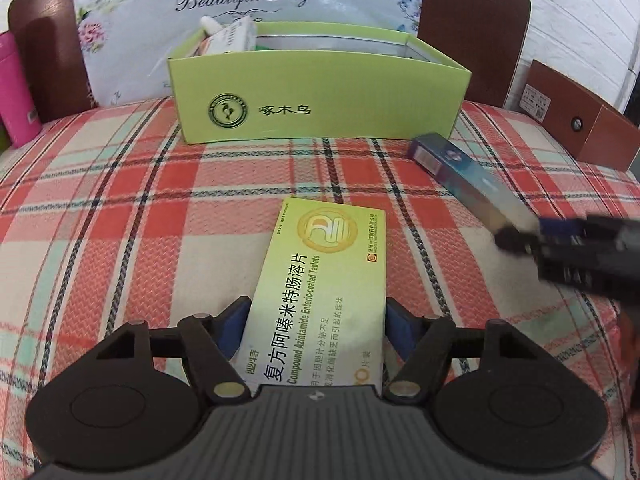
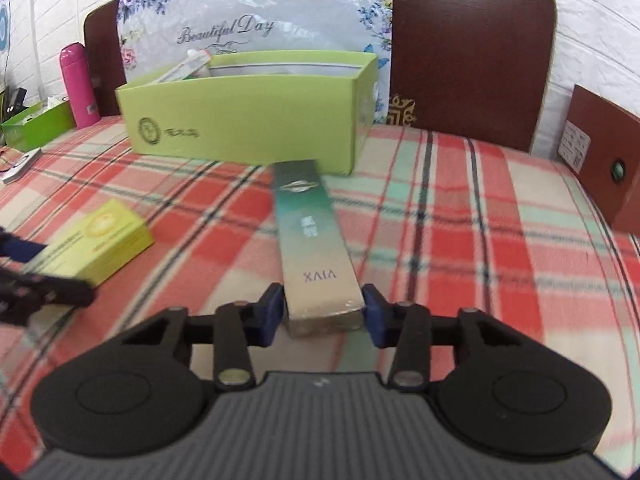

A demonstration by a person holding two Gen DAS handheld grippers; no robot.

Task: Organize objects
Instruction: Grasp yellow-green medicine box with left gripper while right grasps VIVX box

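- Left gripper: jaws wide, straddling the yellow pill box flat on the checked cloth; grip unclear.
- Right gripper: pads pinch the long teal box, far end near the green bin.

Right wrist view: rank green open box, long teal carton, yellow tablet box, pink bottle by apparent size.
1. green open box, largest.
2. long teal carton, though it runs toward the camera, so nearness inflates it.
3. yellow tablet box and pink bottle look alike; the bottle stands farther back, so no ranking.
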